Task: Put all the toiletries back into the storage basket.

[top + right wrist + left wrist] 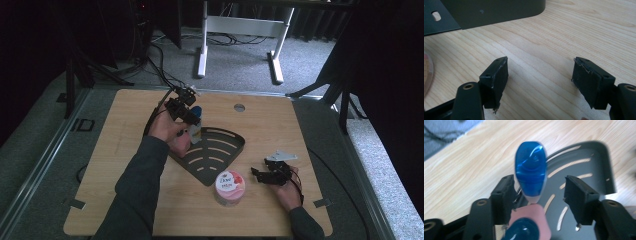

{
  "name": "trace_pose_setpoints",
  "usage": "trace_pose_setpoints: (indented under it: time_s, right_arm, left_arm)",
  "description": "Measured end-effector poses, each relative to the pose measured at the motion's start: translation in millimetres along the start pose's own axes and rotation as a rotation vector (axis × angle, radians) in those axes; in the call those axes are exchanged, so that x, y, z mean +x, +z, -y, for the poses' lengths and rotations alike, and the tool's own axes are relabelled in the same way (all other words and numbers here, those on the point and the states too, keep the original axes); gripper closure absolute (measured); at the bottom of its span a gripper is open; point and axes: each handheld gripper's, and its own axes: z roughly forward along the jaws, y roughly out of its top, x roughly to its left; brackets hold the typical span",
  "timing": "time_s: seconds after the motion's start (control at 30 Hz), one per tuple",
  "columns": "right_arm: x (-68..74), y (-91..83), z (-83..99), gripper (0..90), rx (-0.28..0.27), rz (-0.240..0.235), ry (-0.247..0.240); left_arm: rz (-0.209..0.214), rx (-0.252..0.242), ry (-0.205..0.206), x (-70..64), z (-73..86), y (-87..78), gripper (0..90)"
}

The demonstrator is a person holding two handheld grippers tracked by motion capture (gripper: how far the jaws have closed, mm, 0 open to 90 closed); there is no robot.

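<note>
Stood over the blue-capped bottle point(531, 173) in the dark tray point(599, 170), left gripper point(540, 195) jaws wide apart, gripping nothing. Probably just set down. Next: lift away straight. Right gripper point(540, 80) open, idle.

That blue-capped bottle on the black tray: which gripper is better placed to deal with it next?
Probably the left. The left gripper is open with the blue-capped bottle between its jaws, over the black tray. The right gripper rests open beyond the pink jar.

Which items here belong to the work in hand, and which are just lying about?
In hand: left gripper, open around the blue-capped bottle; dark slotted rack where the bottle stands.
Lying about: pink Dove jar; right gripper, open over bare table.
</note>
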Motion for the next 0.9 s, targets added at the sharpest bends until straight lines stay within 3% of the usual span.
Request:
trace_pose_setpoints:
  time_s: [0.07,0.1,0.2,0.37,0.47,0.57,0.6,0.77,0.9]
  right_arm:
    - [0.0,0.0,0.0,28.7,0.000,0.000,0.000]
    - [0.0,-0.1,0.0,28.7,0.000,0.000,0.000]
    - [0.0,-0.1,0.0,28.7,0.000,0.000,0.000]
    - [-0.1,0.0,0.0,28.7,0.000,0.001,-0.002]
    - [0.1,0.1,-0.2,28.7,0.001,0.002,0.000]
    - [0.5,1.0,-1.1,28.8,0.002,0.008,0.003]
    - [0.4,1.4,-1.4,28.8,0.001,0.007,0.001]
    - [1.0,2.0,-3.2,29.2,0.011,0.012,0.006]
    - [5.7,0.1,-10.3,40.5,0.066,0.007,0.006]
  left_arm:
    - [0.007,-0.017,0.010,-3.7,4.9,-2.5,43.1]
    - [-0.009,-0.031,0.033,-9.0,8.5,-4.7,43.2]
    - [0.004,-0.061,0.039,-12.4,12.2,-7.8,43.6]
    - [-0.013,-0.108,0.076,-22.5,20.4,-13.7,43.6]
    - [0.023,-0.173,0.103,-32.4,29.3,-18.8,44.7]
    - [0.021,-0.182,0.122,-38.4,33.1,-19.2,44.5]
    - [0.041,-0.203,0.132,-43.3,38.0,-18.7,44.5]
    - [0.043,-0.205,0.157,-50.2,45.3,-13.7,44.0]
    - [0.057,-0.217,0.164,-54.2,53.2,-8.4,44.0]
